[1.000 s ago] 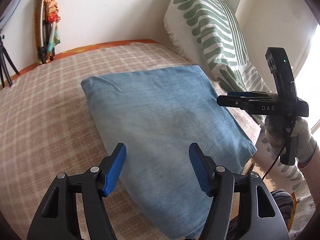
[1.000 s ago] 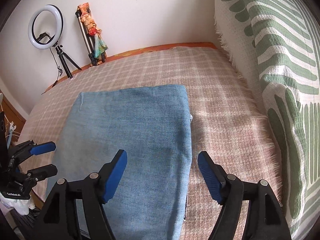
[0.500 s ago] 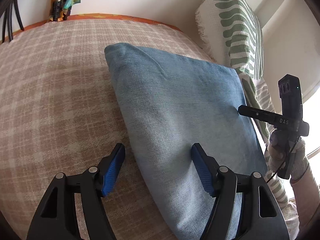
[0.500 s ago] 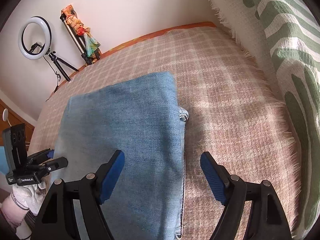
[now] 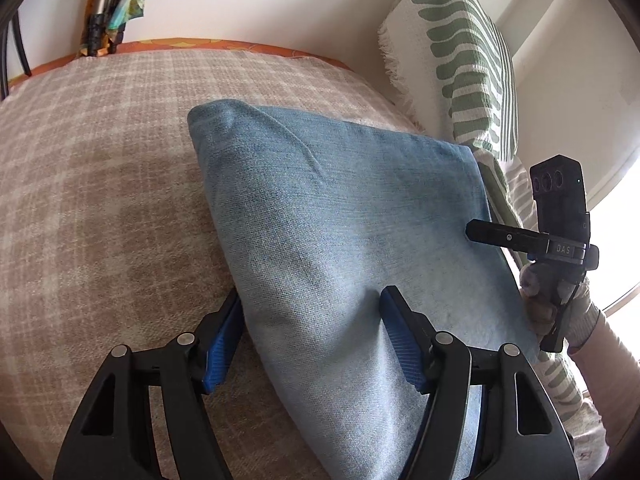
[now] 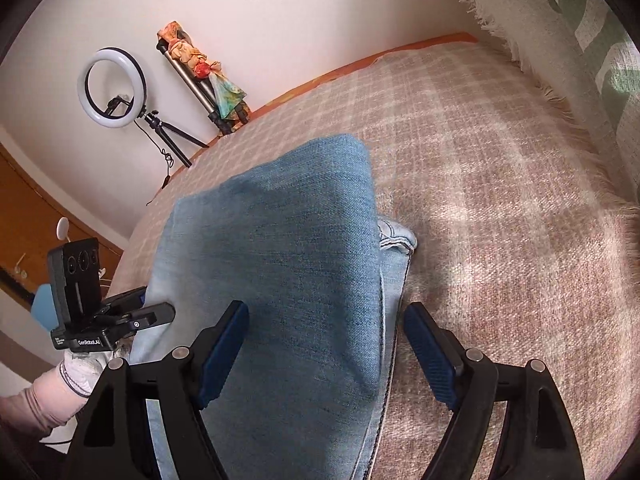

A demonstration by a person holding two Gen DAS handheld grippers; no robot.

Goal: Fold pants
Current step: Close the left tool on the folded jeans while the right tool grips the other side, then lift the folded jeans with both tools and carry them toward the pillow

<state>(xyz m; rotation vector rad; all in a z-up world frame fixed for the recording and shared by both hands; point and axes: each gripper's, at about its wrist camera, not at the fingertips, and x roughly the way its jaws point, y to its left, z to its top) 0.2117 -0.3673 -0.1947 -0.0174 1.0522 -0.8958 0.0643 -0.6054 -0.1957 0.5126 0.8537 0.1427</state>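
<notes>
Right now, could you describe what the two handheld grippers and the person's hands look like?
Both the left gripper and right gripper are black plastic with ribbed blue pads and silver screws. White knit gloves cover the hands; one body reads "DAS".

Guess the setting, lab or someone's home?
Likely a home bedroom: the pants lie on a bed with a plaid blanket, a green-patterned throw hangs at its side, and a ring light on a tripod stands by the wall.
</notes>
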